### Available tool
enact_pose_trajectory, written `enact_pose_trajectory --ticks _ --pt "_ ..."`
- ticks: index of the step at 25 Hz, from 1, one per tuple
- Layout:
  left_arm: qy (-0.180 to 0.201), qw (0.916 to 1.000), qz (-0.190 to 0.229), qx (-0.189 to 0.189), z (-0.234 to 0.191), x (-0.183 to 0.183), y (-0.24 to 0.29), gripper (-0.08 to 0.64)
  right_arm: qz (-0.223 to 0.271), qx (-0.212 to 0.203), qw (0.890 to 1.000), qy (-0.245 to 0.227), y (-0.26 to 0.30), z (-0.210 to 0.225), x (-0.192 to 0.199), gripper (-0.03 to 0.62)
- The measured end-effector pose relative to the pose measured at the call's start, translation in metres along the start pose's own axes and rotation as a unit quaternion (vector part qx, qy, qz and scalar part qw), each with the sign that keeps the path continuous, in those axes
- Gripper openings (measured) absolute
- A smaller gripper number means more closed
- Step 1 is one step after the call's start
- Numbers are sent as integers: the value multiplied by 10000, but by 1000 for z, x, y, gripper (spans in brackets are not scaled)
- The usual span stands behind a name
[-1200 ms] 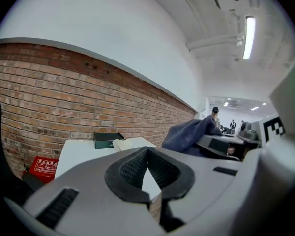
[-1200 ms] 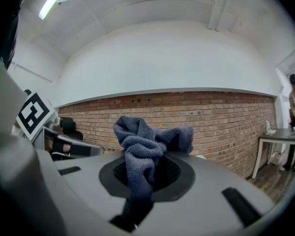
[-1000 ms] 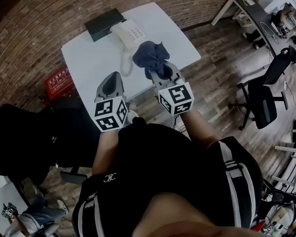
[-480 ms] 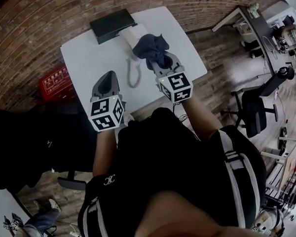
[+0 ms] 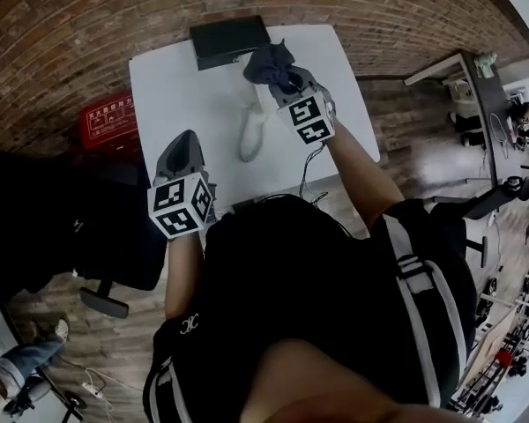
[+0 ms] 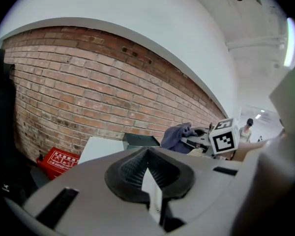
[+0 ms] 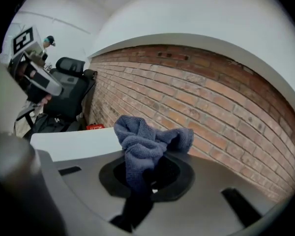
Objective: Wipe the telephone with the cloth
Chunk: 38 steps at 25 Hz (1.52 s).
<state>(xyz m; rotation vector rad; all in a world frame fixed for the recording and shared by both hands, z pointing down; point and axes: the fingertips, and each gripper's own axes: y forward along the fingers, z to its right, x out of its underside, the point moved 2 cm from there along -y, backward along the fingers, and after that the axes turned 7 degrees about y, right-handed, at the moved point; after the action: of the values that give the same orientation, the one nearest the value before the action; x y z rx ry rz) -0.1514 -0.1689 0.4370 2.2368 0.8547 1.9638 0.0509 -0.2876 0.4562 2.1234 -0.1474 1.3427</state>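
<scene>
The white telephone's handset [image 5: 251,132] lies on the white table [image 5: 167,86]; its base is mostly hidden under the cloth. A bunched dark blue cloth [image 5: 266,63] hangs over the phone's spot, pinched in my right gripper [image 5: 278,76], which is shut on it. The right gripper view shows the cloth [image 7: 147,144] standing up out of the jaws of that gripper [image 7: 150,173]. My left gripper [image 5: 187,139] hovers near the table's front edge, left of the handset, shut and holding nothing [image 6: 148,168]. The left gripper view catches the cloth [image 6: 179,135] ahead to the right.
A flat black box [image 5: 229,38] sits at the table's back edge beside the cloth. A red crate [image 5: 106,117] stands on the floor to the left, against the brick wall. Black office chair [image 5: 97,236] at lower left; desks and chairs far right.
My right gripper has carried the cloth farther back, over the telephone near the black box. The left gripper stays near the front edge. The head camera has swung.
</scene>
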Motion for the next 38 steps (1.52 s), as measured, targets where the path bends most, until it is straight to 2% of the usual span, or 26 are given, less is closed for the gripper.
enact_pose_trajectory --ticks 6,9,16,25,30,38 --pt "-48 9989 22 -469 -5 -3 3 -3 -379 -452 9960 -666 70 23 21 29" --pt "-22 9978 -8 -668 -5 2 4 -3 -578 -561 9924 -933 97 34 33 29" --pt "-232 9940 -95 -1069 -9 19 2 -3 -924 -833 9815 -1457 143 44 46 29" --pt "-279 9916 -63 -1264 -19 21 -7 -3 -1516 -1180 9675 -1646 169 23 70 29" --pt "-322 9918 -12 -1237 -28 17 -9 -3 -1661 -1232 9666 -1516 163 18 76 29" --pt "-268 9951 13 -954 -27 12 2 -3 -1665 -1296 9693 -1259 140 4 83 29"
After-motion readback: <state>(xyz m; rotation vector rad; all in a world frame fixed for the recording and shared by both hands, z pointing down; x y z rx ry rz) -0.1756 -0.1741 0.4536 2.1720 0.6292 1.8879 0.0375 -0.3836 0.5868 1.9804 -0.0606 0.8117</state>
